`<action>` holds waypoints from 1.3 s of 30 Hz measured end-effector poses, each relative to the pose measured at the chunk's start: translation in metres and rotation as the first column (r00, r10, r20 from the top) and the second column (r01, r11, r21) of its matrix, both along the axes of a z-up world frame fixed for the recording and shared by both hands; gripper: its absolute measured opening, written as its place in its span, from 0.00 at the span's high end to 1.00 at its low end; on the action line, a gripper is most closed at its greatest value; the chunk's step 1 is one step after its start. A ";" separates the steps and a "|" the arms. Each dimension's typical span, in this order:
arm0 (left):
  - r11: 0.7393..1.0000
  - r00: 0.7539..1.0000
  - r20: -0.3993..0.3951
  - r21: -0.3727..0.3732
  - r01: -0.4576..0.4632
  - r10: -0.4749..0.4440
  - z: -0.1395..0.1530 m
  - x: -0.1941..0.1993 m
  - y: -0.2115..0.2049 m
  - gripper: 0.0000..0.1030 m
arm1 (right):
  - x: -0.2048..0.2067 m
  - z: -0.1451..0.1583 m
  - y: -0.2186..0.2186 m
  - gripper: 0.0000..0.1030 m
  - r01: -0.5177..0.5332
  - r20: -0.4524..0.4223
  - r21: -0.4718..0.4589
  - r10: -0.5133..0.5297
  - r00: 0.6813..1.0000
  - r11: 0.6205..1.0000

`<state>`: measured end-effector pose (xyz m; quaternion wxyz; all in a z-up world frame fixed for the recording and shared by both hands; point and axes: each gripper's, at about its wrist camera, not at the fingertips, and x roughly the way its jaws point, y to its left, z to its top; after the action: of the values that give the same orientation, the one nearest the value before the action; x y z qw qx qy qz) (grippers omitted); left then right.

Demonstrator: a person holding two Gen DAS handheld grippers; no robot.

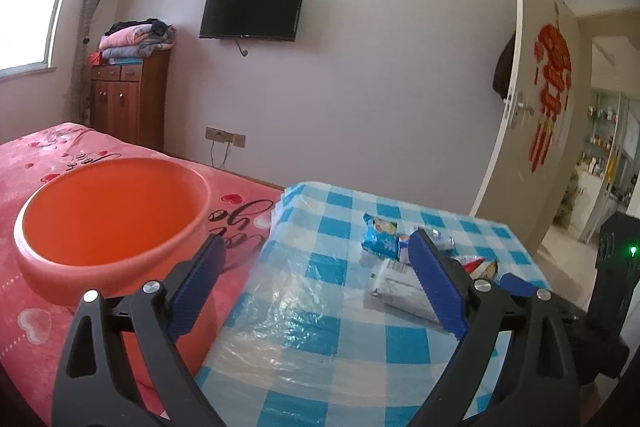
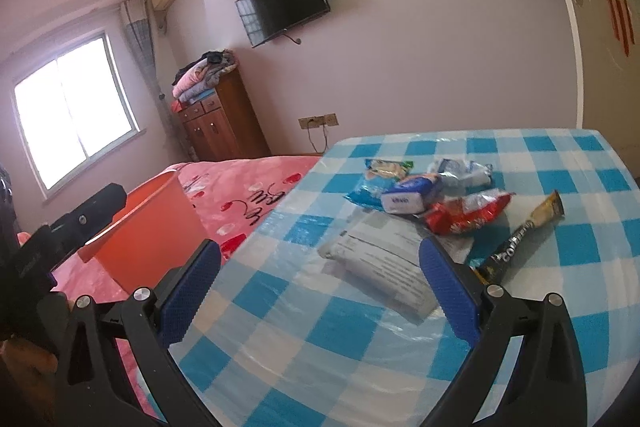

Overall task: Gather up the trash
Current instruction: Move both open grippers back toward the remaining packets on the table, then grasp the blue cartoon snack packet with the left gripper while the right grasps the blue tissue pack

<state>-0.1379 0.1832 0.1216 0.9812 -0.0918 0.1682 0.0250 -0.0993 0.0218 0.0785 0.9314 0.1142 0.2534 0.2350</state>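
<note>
Left wrist view: the orange tub sits on the pink bed at about 9 o'clock, and what shows of its inside is bare, so I judge nothing has been collected yet. The left gripper hovers with its fingers wide apart, holding nothing, between the tub and the litter.

Right wrist view: on the checked tabletop all the trash lies in one cluster toward 1 o'clock. Going left to right: a white flat packet nearest the camera, a blue snack bag, a small white-and-blue pack lying on it, a crumpled clear wrapper behind, a red bag, and a black-and-gold stick sachet at the far right. The right gripper is also spread open and empty, with the white packet just ahead of it. All six pieces remain to be moved to the tub.
</note>
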 end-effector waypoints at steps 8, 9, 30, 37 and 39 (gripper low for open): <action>0.999 0.996 -0.091 0.039 0.023 -0.019 -0.015 0.019 -0.025 0.10 | 0.010 -0.019 -0.031 0.05 0.037 -0.068 0.042 -0.034 0.997 0.998; 0.998 0.993 -0.114 0.053 0.027 -0.021 -0.018 0.023 -0.030 0.10 | 0.012 -0.022 -0.037 0.05 0.044 -0.081 0.050 -0.040 0.996 0.998; 0.982 0.904 -0.393 0.017 0.189 -0.168 -0.027 0.196 -0.099 0.10 | 0.043 -0.056 -0.130 0.05 0.217 -0.234 0.154 -0.178 0.956 0.964; 0.975 0.844 -0.504 0.020 0.223 -0.183 -0.048 0.271 -0.127 0.10 | 0.051 -0.060 -0.145 0.05 0.222 -0.257 0.183 -0.171 0.951 0.958; 0.972 0.818 -0.546 0.029 0.235 -0.181 -0.057 0.292 -0.132 0.10 | 0.052 -0.061 -0.147 0.05 0.222 -0.258 0.182 -0.171 0.951 0.958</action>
<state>0.1540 0.0510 0.0651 0.8940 -0.0155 0.4451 -0.0495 -0.0475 -0.1256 0.0171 0.8957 0.2637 0.3249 0.1503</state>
